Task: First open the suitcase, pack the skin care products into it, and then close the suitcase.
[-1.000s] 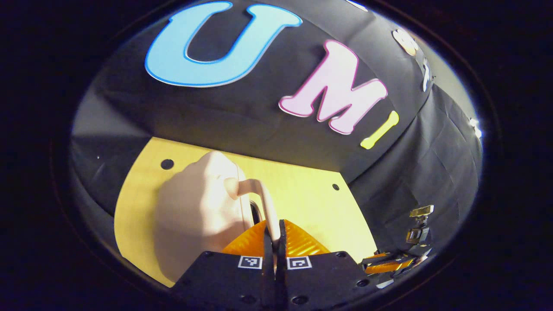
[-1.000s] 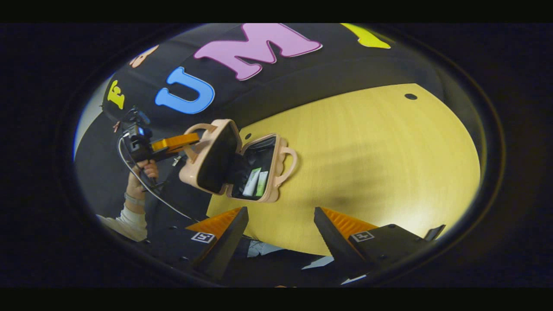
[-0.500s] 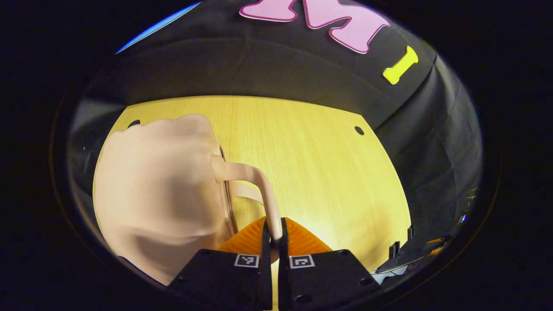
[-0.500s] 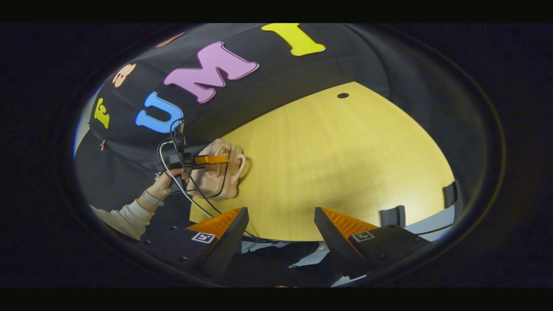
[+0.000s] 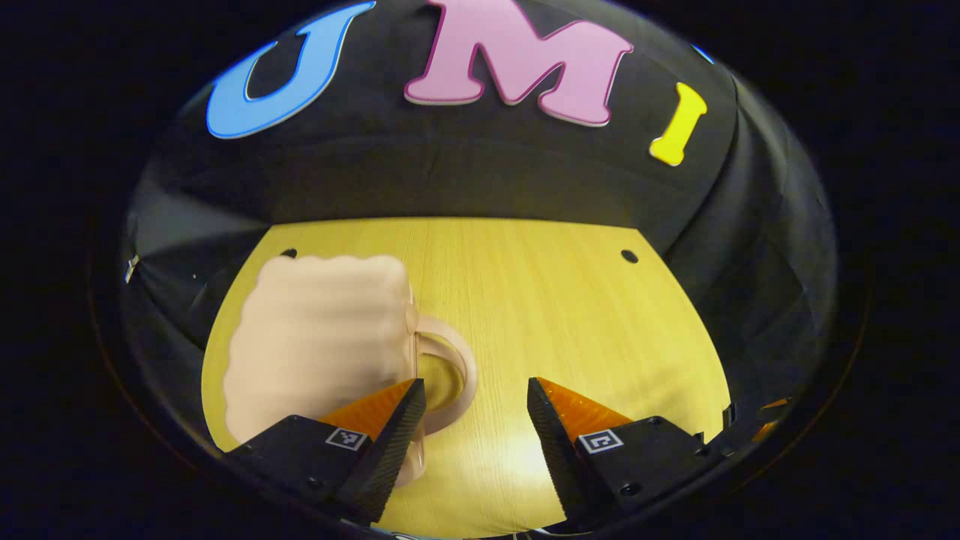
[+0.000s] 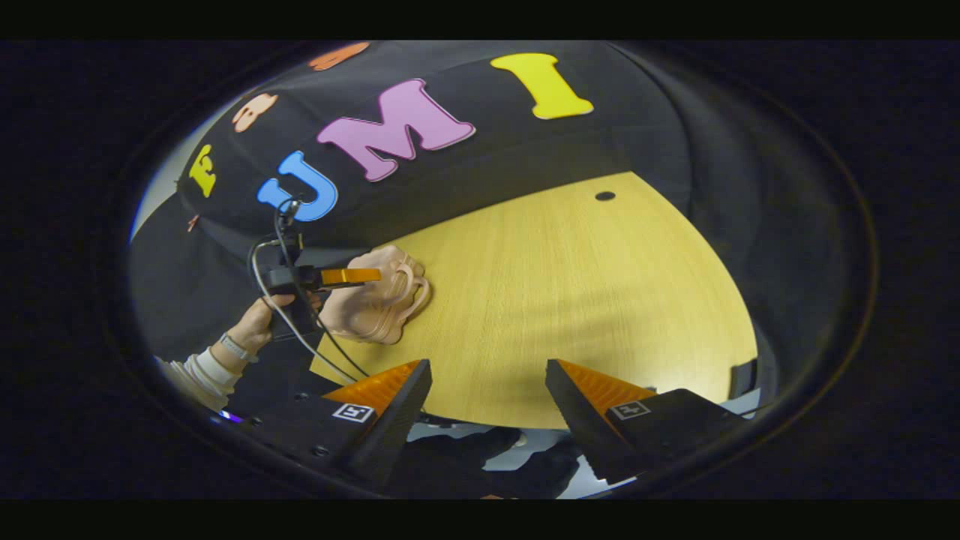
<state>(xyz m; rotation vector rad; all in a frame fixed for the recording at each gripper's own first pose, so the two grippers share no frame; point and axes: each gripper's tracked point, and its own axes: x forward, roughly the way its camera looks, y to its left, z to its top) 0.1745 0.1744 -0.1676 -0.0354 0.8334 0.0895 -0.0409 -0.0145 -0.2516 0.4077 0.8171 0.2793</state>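
**Both tongs gaping, nothing gripped — case lying shut**

Left gripper [image 5: 475,397]: fingers spread wide, holding nothing. Hovering just over the pink suitcase [image 5: 319,345], near finger overlapping the handle loop [image 5: 450,375] without clamping it. Looking like a release pose: handle let go, jaws cleared so the loop is not dragged back up.

Right gripper [image 6: 487,382]: fingers likewise apart, empty, sitting well off from the case near the front edge of the wooden table [image 6: 585,300]. Probably parked there to keep out of the lid's way.

Suitcase lying flat on the table, left-rear area, close to the edge by the booth wall. Seen from the right gripper view [image 6: 375,304]: both shells together, both handles stacked on the side facing the table centre. No skin care products showing on the tabletop, so presumably packed inside; contents not visible.

Hand [image 6: 259,326] with light sleeve gripping the left tool beside the case, cable trailing down.

Judging task essentially finished: lid down. Latch or zip state too small to confirm. Remaining risk: lid springing open if not fastened.
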